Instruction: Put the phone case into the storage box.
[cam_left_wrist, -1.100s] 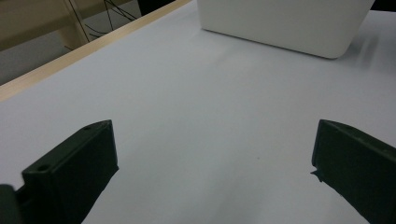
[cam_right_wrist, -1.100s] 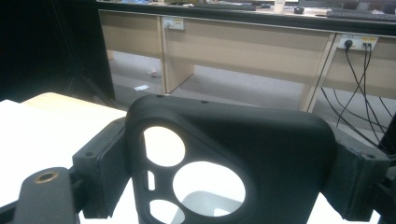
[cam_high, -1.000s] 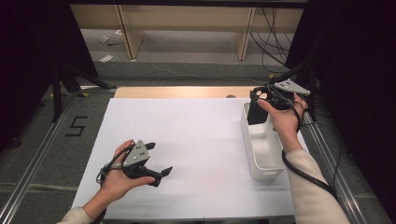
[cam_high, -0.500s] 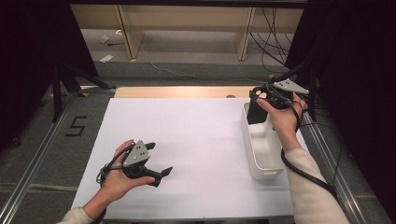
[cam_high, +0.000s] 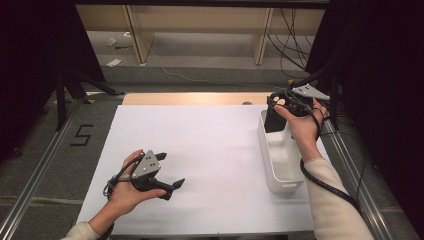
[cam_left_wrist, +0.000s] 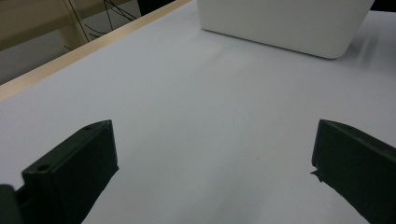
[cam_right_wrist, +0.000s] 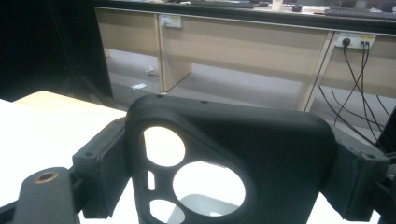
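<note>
A black phone case (cam_high: 274, 120) with round cut-outs hangs upright over the far end of the white bin (cam_high: 282, 165), held by my right gripper (cam_high: 278, 106). In the right gripper view the case (cam_right_wrist: 261, 135) spans the gap and both jaws of the right gripper (cam_right_wrist: 229, 170) press on its sides. My left gripper (cam_high: 171, 170) rests low over the white table sheet (cam_high: 210, 145) at the near left, open with nothing between its jaws. In the left gripper view, the left gripper (cam_left_wrist: 212, 154) faces bare sheet, with the bin (cam_left_wrist: 280, 23) farther off.
A wooden strip (cam_high: 195, 98) edges the table's far side. Metal rails (cam_high: 350, 165) run along both sides of the table. Beyond stand shelf legs (cam_high: 137, 35) and loose cables (cam_high: 295, 30). A "5" mark (cam_high: 81, 135) is on the floor at the left.
</note>
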